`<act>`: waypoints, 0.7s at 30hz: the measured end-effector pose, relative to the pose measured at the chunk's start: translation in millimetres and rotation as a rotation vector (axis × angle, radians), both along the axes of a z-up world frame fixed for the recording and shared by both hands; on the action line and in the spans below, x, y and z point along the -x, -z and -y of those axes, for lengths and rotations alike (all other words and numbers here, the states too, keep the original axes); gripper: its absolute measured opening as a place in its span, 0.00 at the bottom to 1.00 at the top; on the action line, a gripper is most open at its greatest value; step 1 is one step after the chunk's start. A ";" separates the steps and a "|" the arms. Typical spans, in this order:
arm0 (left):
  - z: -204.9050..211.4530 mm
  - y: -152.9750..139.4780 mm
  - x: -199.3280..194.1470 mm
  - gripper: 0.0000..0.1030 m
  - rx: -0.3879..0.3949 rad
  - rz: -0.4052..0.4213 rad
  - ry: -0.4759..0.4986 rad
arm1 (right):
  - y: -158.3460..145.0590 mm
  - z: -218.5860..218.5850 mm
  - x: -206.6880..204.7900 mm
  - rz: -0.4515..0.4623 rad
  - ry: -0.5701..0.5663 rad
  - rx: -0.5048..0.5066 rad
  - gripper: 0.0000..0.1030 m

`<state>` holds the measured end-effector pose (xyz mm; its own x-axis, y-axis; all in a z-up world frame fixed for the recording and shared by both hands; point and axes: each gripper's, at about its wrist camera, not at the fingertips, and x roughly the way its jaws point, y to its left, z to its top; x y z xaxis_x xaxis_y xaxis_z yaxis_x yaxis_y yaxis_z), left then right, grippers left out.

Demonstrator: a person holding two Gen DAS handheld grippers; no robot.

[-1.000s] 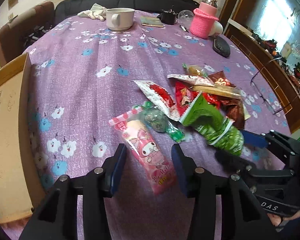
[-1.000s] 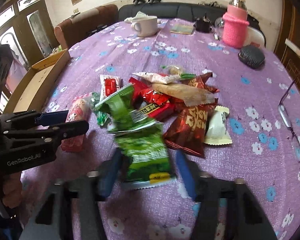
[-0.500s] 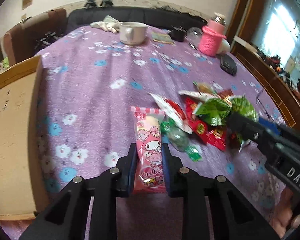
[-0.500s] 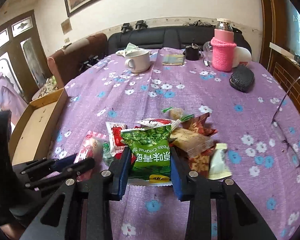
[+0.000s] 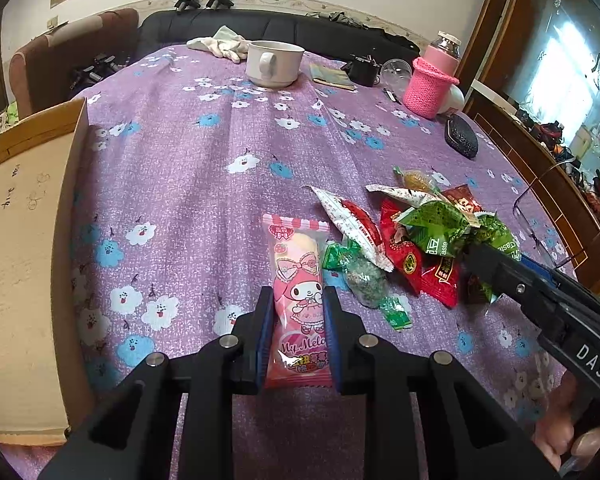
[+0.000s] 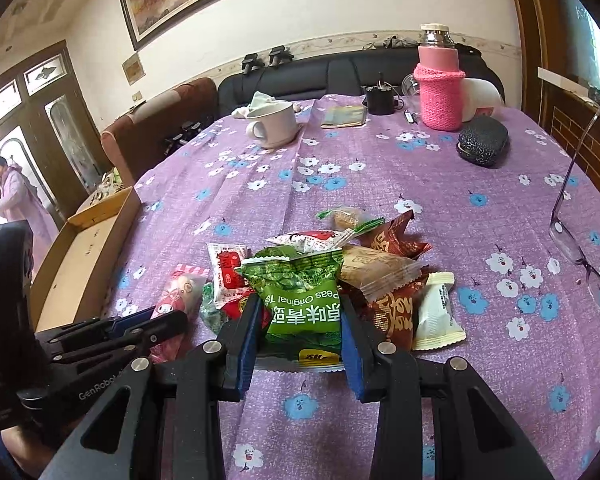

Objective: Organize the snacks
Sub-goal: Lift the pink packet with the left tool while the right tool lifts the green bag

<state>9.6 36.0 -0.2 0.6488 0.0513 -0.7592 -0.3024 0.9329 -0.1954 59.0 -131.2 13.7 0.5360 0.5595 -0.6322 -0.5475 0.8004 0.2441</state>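
Currently the pink My Melody snack packet [image 5: 300,300] is gripped between the jaws of the left gripper [image 5: 298,312], its sealed top pointing away over the purple flowered desk [image 5: 204,168]. The green peas packet [image 6: 300,296] is clamped between the jaws of the right gripper [image 6: 300,316], held just in front of the pile of snacks [image 6: 384,276], which lies near the middle of the desk. A cardboard box [image 5: 24,240] is seen at the desk's left edge, and a white cup [image 5: 274,63] and a pink knitted bottle [image 6: 439,84] at the far side.
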 end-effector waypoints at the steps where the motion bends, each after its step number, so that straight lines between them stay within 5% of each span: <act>1: -0.1 -0.3 0.8 0.22 0.001 0.002 0.000 | 0.0 0.2 -0.1 -0.004 -0.002 -0.004 0.38; 21: 10.2 -4.0 2.5 0.22 -0.022 0.024 0.032 | 8.7 0.6 -5.2 -0.084 -0.025 -0.025 0.38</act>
<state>7.1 25.8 3.8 0.6682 0.0469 -0.7425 -0.2683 0.9460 -0.1817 64.2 -131.8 4.9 0.4674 0.5885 -0.6597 -0.5442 0.7796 0.3099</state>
